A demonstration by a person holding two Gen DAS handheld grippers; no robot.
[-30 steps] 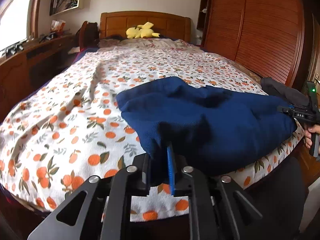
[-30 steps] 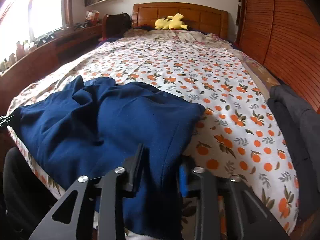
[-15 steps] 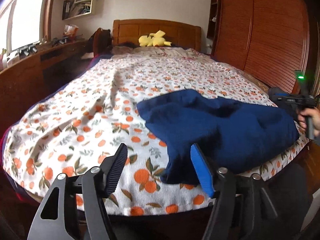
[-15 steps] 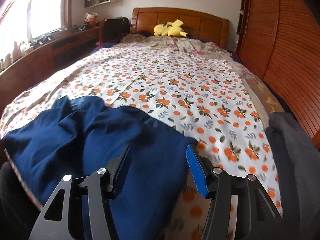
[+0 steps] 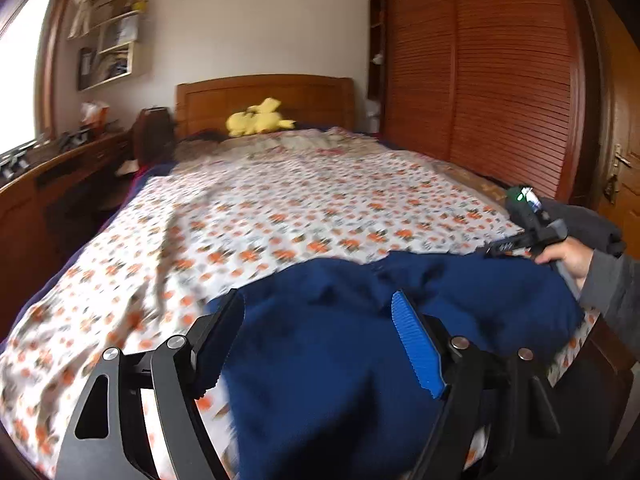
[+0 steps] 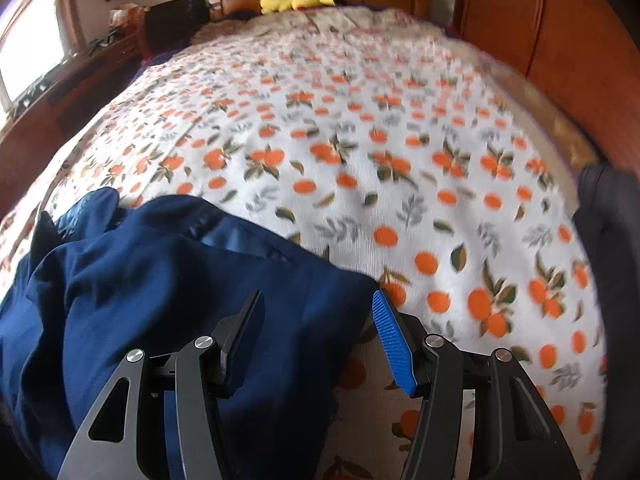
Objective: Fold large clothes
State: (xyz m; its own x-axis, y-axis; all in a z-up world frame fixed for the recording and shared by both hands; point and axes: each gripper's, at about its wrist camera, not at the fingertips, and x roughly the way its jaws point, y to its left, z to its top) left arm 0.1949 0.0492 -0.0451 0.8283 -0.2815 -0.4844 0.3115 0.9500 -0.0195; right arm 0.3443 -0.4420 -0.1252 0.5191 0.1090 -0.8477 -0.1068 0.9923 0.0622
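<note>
Both my left gripper (image 5: 320,344) and right gripper (image 6: 318,340) gape apart, holding nothing. Rumpled navy-blue knit garment (image 5: 360,360) lies at the orange-print bed's (image 6: 360,140) six-o'clock edge. Looks soft, floppy, fairly light; I'd pinch corners or hem.

Bedspread (image 6: 360,140) beyond blue garment (image 6: 160,280) open; dark clothing (image 6: 612,240) blocks right edge.

A dark blue garment (image 5: 340,352) lies crumpled across the foot end of the bed (image 5: 280,208), on an orange-print sheet. Its cloth is bunched in loose folds, one edge reaching the bed's near edge, with a smoother panel toward its far side.
</note>
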